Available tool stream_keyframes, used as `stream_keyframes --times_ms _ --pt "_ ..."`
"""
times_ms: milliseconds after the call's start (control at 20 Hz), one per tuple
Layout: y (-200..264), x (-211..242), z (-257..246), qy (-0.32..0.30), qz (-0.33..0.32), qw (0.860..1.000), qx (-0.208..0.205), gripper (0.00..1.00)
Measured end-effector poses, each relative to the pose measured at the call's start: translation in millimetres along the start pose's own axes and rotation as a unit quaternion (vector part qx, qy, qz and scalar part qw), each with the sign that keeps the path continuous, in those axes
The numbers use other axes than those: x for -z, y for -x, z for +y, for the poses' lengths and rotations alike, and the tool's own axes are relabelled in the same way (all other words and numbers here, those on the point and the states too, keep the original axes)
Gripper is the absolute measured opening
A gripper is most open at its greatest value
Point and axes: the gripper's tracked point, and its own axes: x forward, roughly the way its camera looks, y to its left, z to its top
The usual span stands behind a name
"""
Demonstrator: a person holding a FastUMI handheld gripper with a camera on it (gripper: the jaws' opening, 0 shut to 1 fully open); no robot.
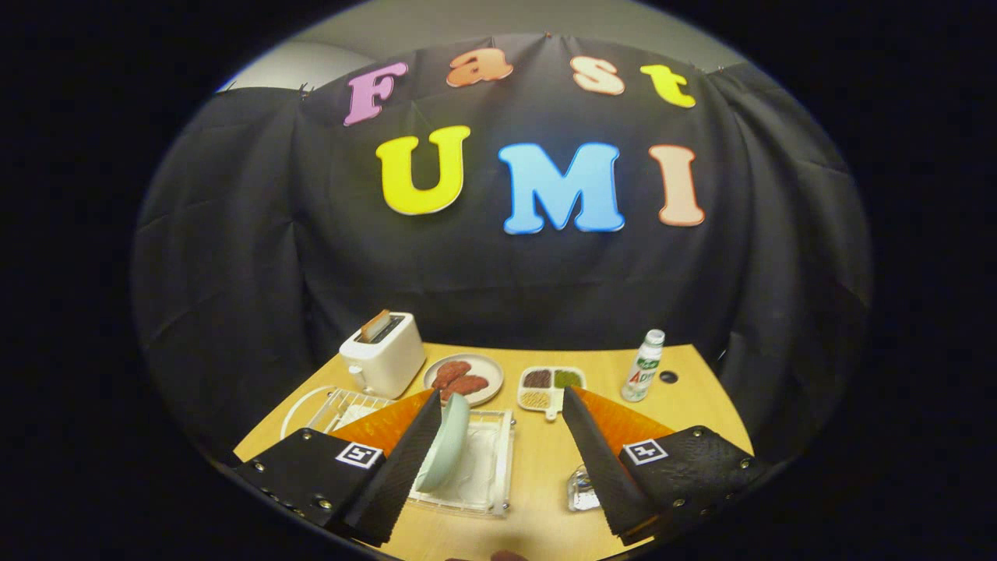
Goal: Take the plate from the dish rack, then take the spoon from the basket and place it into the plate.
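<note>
We held hand-held gripper [498, 460] above counter [545, 483], fingers spread wide, nothing between them. Plate [445, 440] stood upright in dish rack [487, 467] near front-left corner, just beside left finger. We judged first step in hand: taking plate. Next move needed shift left, then close on rim.

This is looking like a staged recording booth got up as a kitchen corner, not a real home: black cloth [498, 273] is hanging in folds as the back and side walls, with a plain pale wall [467, 19] showing above it. A light wooden desk [537, 467] is carrying kitchen things, namely a white toaster [383, 354] holding a slice, a plate of browned food [464, 378], a divided snack dish [551, 386], a drink bottle [643, 365] and a wire dish rack [475, 460].
</note>
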Motion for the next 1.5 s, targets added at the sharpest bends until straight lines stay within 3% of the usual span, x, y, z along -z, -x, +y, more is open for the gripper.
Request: stream_keyframes --times_ms 450,800,850,950,1000,1050,1150,1250,1300,1500 --pt "-66.2 41.8 32.0 -0.051 0.155 0.987 0.006 0.97" --pt "-105.3 68.1 28.0 -0.063 0.228 0.970 0.054 0.91" --pt "-106.9 72.4 27.5 -0.063 0.232 0.969 0.064 0.86" --pt "-111.0 80.4 19.3 -0.057 0.238 0.965 0.099 0.67" --pt "-111.2 83.6 19.6 -0.055 0.242 0.963 0.107 0.47" --pt "-110.8 86.4 18.5 -0.050 0.248 0.960 0.121 0.47" --pt "-107.8 83.4 16.2 -0.028 0.249 0.958 0.138 0.16" --pt "-117.3 91.8 3.4 0.009 0.251 0.953 0.170 0.16" --pt "-112.3 85.5 6.1 0.035 0.254 0.950 0.178 0.04" --pt "-110.5 69.7 15.2 0.093 0.253 0.940 0.210 0.04"
